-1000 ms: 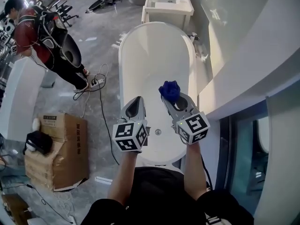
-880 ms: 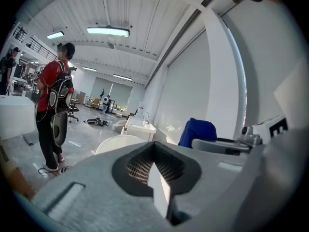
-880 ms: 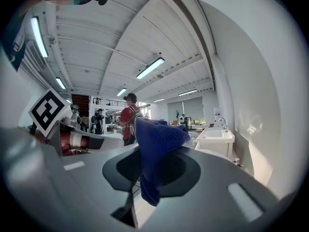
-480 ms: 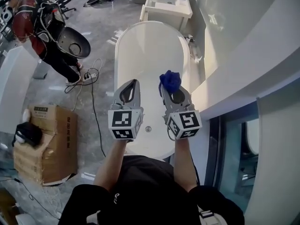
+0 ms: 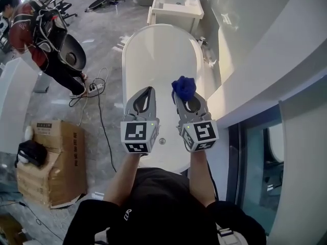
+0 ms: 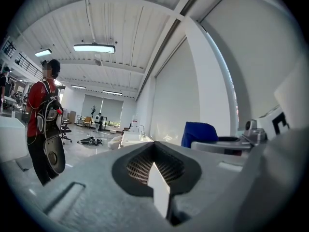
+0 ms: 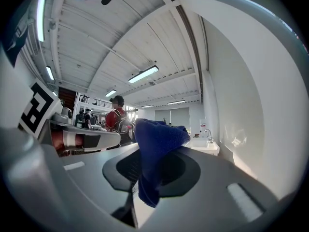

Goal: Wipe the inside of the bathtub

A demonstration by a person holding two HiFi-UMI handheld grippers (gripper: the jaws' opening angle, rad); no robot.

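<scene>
A white oval bathtub (image 5: pixel 124 60) lies lengthwise below me, its drain (image 5: pixel 162 141) near my end. I hold both grippers side by side above the tub's near half, not touching it. My right gripper (image 5: pixel 182 94) is shut on a blue cloth (image 5: pixel 184 87), which bunches up past the jaw tips. In the right gripper view the blue cloth (image 7: pixel 157 149) hangs down between the closed jaws. My left gripper (image 5: pixel 147 92) is shut with nothing in it; in the left gripper view its pads (image 6: pixel 158 190) meet, and the blue cloth (image 6: pixel 199 133) shows off to the right.
A white sink cabinet (image 5: pixel 172 5) stands beyond the tub's far end. A curved white wall (image 5: pixel 255 60) runs along the right. On the left floor are a person in red (image 5: pixel 36 34) holding a dark object, cables (image 5: pixel 97 88) and a cardboard box (image 5: pixel 59 162).
Both grippers have shifted slightly left in the head view and drawn level. The blue cloth stays clamped in the right gripper. The person in red has drifted toward the left edge.
</scene>
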